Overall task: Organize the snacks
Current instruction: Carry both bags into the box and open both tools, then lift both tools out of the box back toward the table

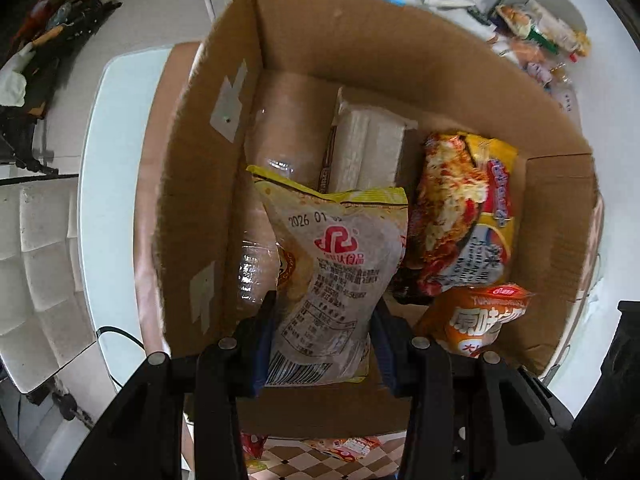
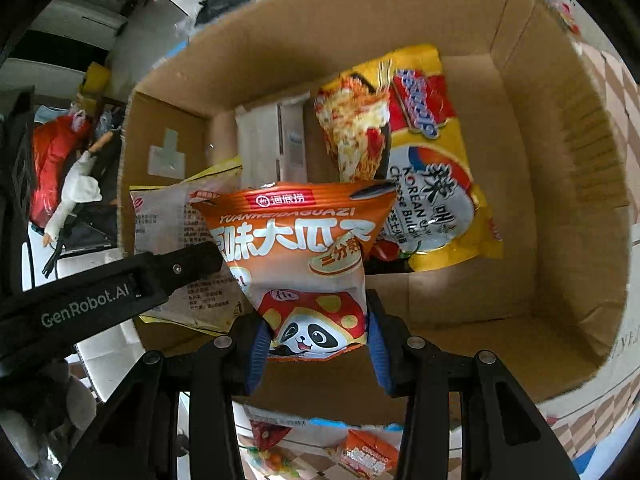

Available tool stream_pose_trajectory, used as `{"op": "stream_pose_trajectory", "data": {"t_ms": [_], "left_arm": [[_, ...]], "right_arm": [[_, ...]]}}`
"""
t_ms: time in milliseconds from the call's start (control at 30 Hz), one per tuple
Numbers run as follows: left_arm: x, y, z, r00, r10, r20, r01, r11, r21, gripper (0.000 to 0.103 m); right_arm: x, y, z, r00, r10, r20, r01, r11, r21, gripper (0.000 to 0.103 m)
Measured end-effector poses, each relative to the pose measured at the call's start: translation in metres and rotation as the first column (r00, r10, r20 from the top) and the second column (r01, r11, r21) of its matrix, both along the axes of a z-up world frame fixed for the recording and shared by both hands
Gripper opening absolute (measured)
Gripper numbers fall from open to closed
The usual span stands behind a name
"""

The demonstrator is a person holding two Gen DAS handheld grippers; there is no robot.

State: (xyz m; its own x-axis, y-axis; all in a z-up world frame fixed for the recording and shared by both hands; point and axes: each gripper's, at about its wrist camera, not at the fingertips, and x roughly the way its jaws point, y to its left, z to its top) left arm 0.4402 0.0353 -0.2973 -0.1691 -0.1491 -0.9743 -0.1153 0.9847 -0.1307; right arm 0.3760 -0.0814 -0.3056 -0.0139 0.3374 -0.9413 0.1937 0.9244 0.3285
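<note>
Inside the cardboard box [image 1: 400, 60], a yellow noodle packet [image 2: 420, 160] and a pale wrapped block [image 1: 368, 148] are lying on the floor. Above them, the left gripper [image 1: 324, 336] is clamping a grey-and-yellow snack bag [image 1: 336, 272], and the right gripper [image 2: 316, 344] is clamping an orange seed packet [image 2: 296, 248]. Beneath the box, a white table [image 1: 92, 200] is showing, with more snacks [image 1: 544, 36] lying beyond.

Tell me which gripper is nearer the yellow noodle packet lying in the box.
Right. The right gripper hangs beside the yellow noodle packet; the left gripper is farther off, beyond the right one.
</note>
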Motion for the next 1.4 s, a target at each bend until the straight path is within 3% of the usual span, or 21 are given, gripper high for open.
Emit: {"op": "stream_pose_trajectory", "data": {"t_ms": [367,400,433,500,567,733,833,1033,1400], "left_arm": [[-0.004,-0.003,-0.020,0.998,-0.005,-0.058,0.006,1.000,0.021,0.042],[-0.005,-0.003,-0.021,0.998,-0.011,-0.063,0.012,1.000,0.012,0.042],[-0.006,-0.004,-0.022,0.998,-0.019,-0.067,0.020,1.000,0.014,0.043],[-0.007,-0.004,-0.022,0.997,-0.038,-0.062,0.040,0.999,0.027,0.050],[-0.009,-0.004,-0.018,0.998,-0.045,-0.036,0.046,0.998,0.036,0.066],[-0.007,-0.008,-0.003,0.998,-0.060,0.013,0.059,0.997,0.056,0.070],[-0.009,-0.012,0.009,0.996,-0.079,0.049,0.075,0.995,0.072,0.084],[-0.026,-0.011,0.039,0.985,-0.090,0.149,0.078,0.993,0.085,0.084],[-0.075,-0.008,0.092,0.934,-0.129,0.333,0.089,0.987,0.133,0.084]], "right_arm": [[0.000,0.005,-0.025,0.997,0.040,-0.071,-0.039,0.999,0.021,0.049],[0.000,0.007,-0.027,0.995,0.057,-0.081,-0.054,0.998,0.030,0.059],[0.001,0.007,-0.029,0.995,0.063,-0.082,-0.061,0.998,0.032,0.079],[0.001,0.010,-0.029,0.994,0.083,-0.074,-0.081,0.996,0.027,0.093],[0.001,0.012,-0.028,0.992,0.095,-0.077,-0.095,0.995,0.013,0.093],[0.005,0.013,-0.022,0.992,0.111,-0.067,-0.114,0.993,-0.041,0.093],[0.004,0.010,-0.015,0.993,0.108,-0.051,-0.111,0.991,-0.070,0.093],[-0.005,-0.004,0.015,0.995,0.091,0.030,-0.086,0.985,-0.147,0.094],[-0.052,-0.034,0.078,0.978,0.086,0.192,-0.032,0.963,-0.266,0.094]]}}
